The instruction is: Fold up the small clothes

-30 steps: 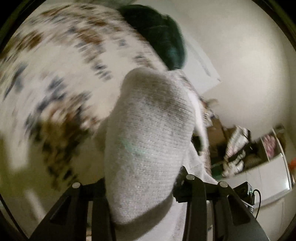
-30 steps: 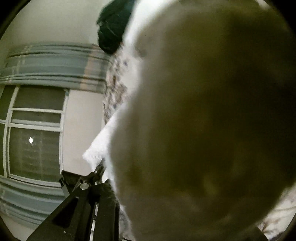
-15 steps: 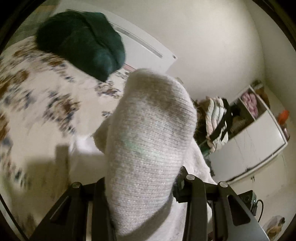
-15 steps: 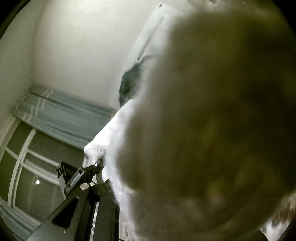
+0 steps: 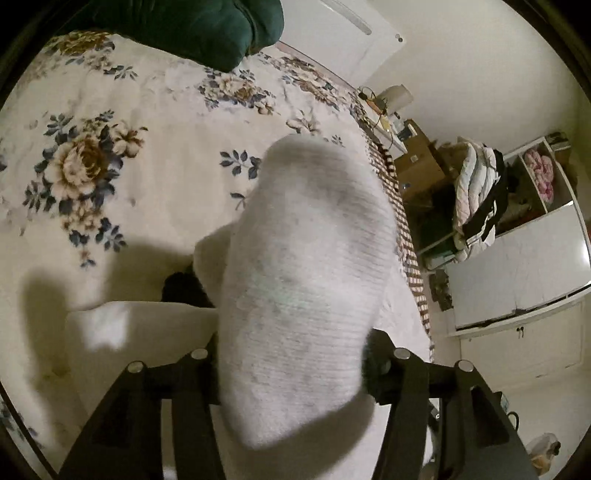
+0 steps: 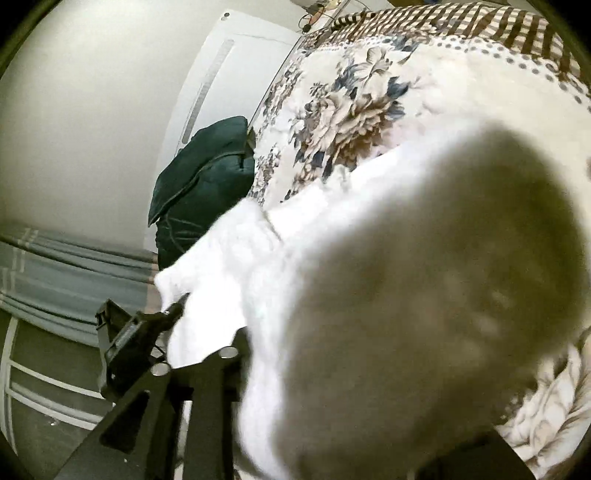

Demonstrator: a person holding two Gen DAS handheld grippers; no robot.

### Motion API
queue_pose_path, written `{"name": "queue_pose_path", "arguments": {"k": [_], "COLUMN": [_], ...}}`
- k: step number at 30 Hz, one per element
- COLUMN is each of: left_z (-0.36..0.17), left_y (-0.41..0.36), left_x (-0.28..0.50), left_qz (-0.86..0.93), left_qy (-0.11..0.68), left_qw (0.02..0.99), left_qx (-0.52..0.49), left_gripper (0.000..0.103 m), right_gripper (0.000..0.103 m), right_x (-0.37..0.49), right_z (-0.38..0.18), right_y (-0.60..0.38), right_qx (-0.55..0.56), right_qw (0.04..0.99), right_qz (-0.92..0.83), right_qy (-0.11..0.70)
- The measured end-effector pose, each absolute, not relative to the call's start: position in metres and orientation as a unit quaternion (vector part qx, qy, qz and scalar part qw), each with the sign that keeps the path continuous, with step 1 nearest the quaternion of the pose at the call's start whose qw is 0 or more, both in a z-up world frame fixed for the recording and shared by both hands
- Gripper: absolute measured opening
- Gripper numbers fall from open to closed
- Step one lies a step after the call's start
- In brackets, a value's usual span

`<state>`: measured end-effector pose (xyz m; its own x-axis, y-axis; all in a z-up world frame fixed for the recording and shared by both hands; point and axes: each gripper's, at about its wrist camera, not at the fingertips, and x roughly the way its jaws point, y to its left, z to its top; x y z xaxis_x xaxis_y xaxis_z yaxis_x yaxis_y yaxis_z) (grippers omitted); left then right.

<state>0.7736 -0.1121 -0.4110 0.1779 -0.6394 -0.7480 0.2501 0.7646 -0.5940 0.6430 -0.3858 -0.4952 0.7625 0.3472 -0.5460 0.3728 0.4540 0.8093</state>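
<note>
Held up over a bed (image 5: 155,206) with a flowered cover: a white ribbed sock (image 5: 303,295), clamped between the left tongs (image 5: 291,354) and rising straight in front of that lens, hiding the middle of the bed. Below and to its left, more white cloth (image 5: 147,332), blurred, lying over the near edge. Just behind the sock, something small and black (image 5: 181,288), not identifiable.

Toward the bed's far corner, a dark green cushion (image 5: 207,29) against the white headboard panel (image 5: 343,33). Along the bed's right edge, a brown checked blanket (image 5: 402,221) hanging down. Beyond that edge, a narrow strip of floor, then a cluttered side table (image 5: 388,114), a cardboard box (image 5: 421,155), a pile of bedding (image 5: 476,192) and white cabinets (image 5: 517,266). Little open room on that side; wide bare cover to the left of the sock.

From the right wrist, white fabric (image 6: 424,295) pressed so close as to fill most of the frame, out of focus. Right tongs (image 6: 280,369): only the left finger showing, fabric draped against it; grip not readable. Past that finger, the other black tool (image 6: 129,339) touching the cloth's corner. Behind, the green cushion (image 6: 203,177), a curtain (image 6: 55,258) and a window (image 6: 33,387).
</note>
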Motion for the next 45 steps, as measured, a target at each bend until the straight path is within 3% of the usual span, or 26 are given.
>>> {"name": "queue_pose_path", "arguments": {"k": [1,4,6,8,10,12,22,45], "left_z": [-0.405,-0.375,-0.348,-0.330,-0.321,-0.312,-0.265,-0.091], "left_y": [-0.111,-0.099,-0.097,-0.097,-0.096,-0.096,-0.098,-0.080], "left_x": [0.771,0.751,0.732,0.704,0.682,0.653,0.545,0.337], "left_qz": [-0.294,-0.262,-0.220,-0.179,-0.157,-0.141,-0.074,-0.083], "left_qy": [0.569,0.548,0.517,0.491,0.477,0.469,0.461,0.371], "left_qw": [0.749,0.783,0.824,0.853,0.865,0.872,0.883,0.923], "left_qx": [-0.171,-0.136,-0.073,-0.021,0.002,0.011,0.040,0.054], "left_gripper": [0.052,0.052,0.065,0.077,0.085,0.095,0.096,0.096], "right_gripper": [0.048,0.067,0.080,0.085,0.099,0.101,0.103,0.103], "right_x": [0.642,0.638,0.631,0.627,0.621,0.618,0.549,0.302], "right_z": [-0.494,-0.489,-0.473,-0.456,-0.436,-0.415,-0.289,-0.030], "right_y": [-0.386,-0.392,-0.392,-0.389,-0.376,-0.366,-0.313,-0.232], "right_qx": [0.522,0.507,0.456,0.391,0.307,0.240,0.079,0.037], "right_qw": [0.777,0.773,0.788,0.809,0.827,0.839,0.873,0.926], "right_qz": [-0.012,-0.040,-0.076,-0.105,-0.133,-0.147,-0.172,-0.156], "right_qy": [0.351,0.379,0.408,0.426,0.452,0.466,0.450,0.343]}}
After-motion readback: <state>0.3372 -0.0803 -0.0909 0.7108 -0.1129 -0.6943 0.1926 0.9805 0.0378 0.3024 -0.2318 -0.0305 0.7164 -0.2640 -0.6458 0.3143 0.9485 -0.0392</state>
